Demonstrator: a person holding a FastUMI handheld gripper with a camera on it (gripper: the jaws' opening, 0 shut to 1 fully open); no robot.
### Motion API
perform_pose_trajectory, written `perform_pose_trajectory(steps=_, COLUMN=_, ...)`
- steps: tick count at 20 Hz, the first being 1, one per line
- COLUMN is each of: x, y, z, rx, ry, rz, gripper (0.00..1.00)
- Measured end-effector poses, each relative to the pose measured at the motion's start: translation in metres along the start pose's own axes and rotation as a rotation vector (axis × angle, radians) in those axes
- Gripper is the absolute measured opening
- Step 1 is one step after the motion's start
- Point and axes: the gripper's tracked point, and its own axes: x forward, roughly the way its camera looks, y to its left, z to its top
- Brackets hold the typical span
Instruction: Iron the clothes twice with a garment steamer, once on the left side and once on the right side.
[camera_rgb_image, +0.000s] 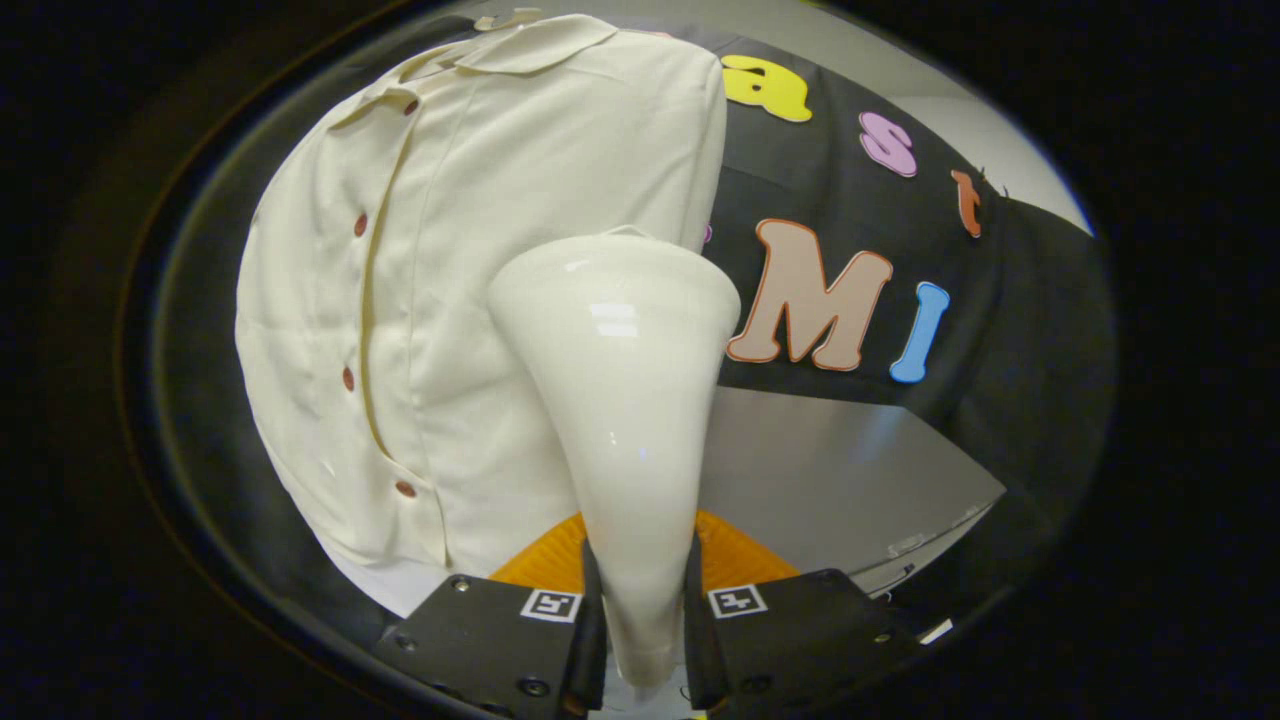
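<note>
One garment steamer (625, 400), white and cone-shaped, clamped between the two fingers (590, 630) of one gripper (643, 640). One cream shirt (470, 280) just beyond it, bearing four visible brown buttons (405, 489). Two square markers (551, 604), one atop each finger.

Glossy white garment steamer (625, 400) sits between the black fingers (520, 640) of the gripper (645, 640), against a cream shirt (460, 280) with reddish-brown buttons (348, 378); something orange, perhaps a base (740, 555), lies beneath.
</note>
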Motion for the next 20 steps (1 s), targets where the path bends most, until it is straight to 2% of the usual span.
perform_pose_trajectory(steps=4, x=0.004, y=0.01, z=-0.021, rx=0.01, ry=0.016, rz=-0.014, gripper=0.32)
perform_pose_trajectory(steps=5, x=0.008, y=0.011, z=-0.014, rx=0.017, ry=-0.041, rz=-0.016, gripper=0.32)
perform_pose_trajectory(steps=11, x=0.007, y=0.016, z=-0.022, rx=-0.012, ry=-0.02, rz=-0.067, gripper=0.32)
perform_pose_trajectory(steps=13, x=0.009, y=0.027, z=-0.031, rx=-0.014, ry=-0.012, rz=-0.062, gripper=0.32)
perform_pose_trajectory(steps=20, x=0.037, y=0.053, z=-0.117, rx=-0.026, ry=0.12, rz=-0.085, gripper=0.32)
